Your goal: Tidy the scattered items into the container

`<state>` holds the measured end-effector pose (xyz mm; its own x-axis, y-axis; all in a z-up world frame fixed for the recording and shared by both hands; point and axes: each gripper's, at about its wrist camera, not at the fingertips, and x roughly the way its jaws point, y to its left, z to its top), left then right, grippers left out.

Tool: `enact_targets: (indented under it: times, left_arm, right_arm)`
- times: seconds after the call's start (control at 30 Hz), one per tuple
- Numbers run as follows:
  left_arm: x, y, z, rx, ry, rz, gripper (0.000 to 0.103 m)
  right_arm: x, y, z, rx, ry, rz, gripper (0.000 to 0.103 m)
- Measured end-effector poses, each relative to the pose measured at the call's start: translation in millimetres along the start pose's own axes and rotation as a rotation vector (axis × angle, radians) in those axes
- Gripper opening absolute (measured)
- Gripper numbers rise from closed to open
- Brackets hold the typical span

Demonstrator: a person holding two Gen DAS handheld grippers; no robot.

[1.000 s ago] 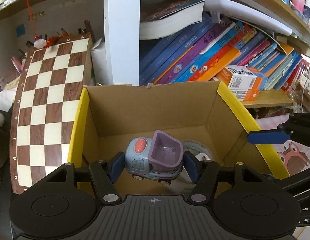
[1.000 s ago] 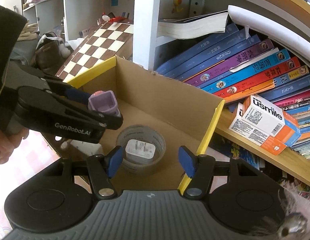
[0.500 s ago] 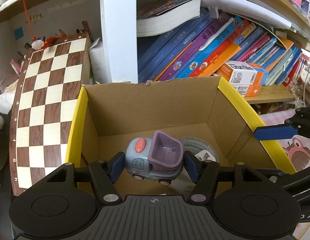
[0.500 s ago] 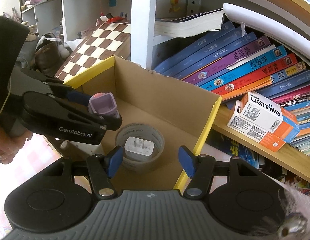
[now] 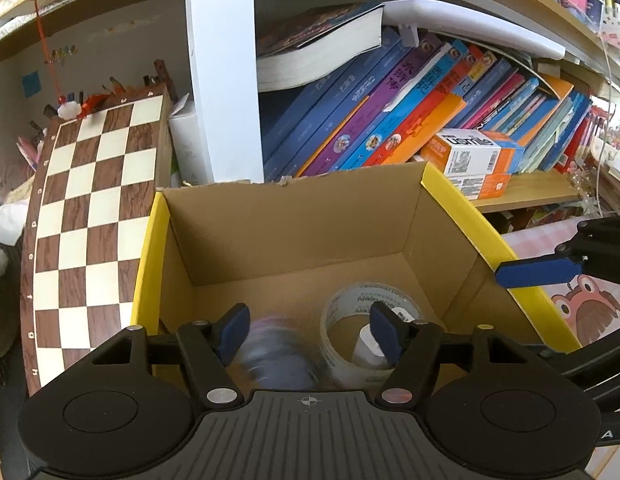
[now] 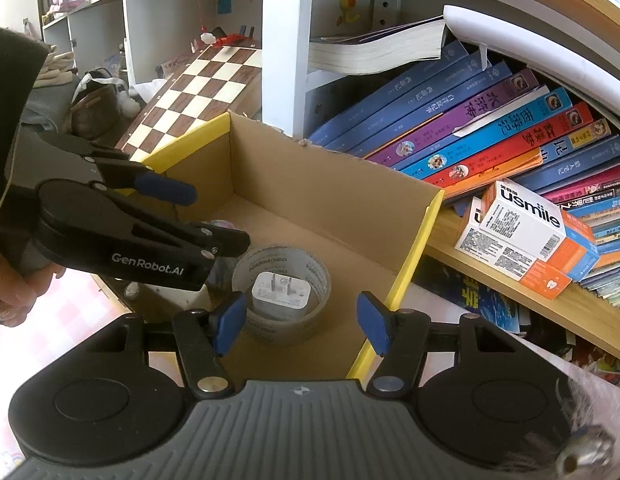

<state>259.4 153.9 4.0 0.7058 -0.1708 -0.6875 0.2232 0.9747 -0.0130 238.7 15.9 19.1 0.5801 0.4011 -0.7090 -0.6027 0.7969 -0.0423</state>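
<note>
Charger (image 6: 280, 290) inside tape roll (image 6: 281, 280)

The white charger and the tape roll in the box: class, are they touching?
Cannot tell. In the right wrist view the charger sits inside the tape roll ring, but the ring's rim hides where their sides might meet. The left wrist view is blocked by a finger.
</note>
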Motion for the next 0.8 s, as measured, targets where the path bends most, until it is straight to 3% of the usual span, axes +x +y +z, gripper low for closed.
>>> enact_targets:
  times: [0.8]
  left_arm:
    - [-64.2, -12.3, -0.1, 0.002, -0.117, 0.023, 0.071]
  right_arm:
    - [-46.1, 3.3, -1.2, 0.034, -0.065, -0.031, 0.061]
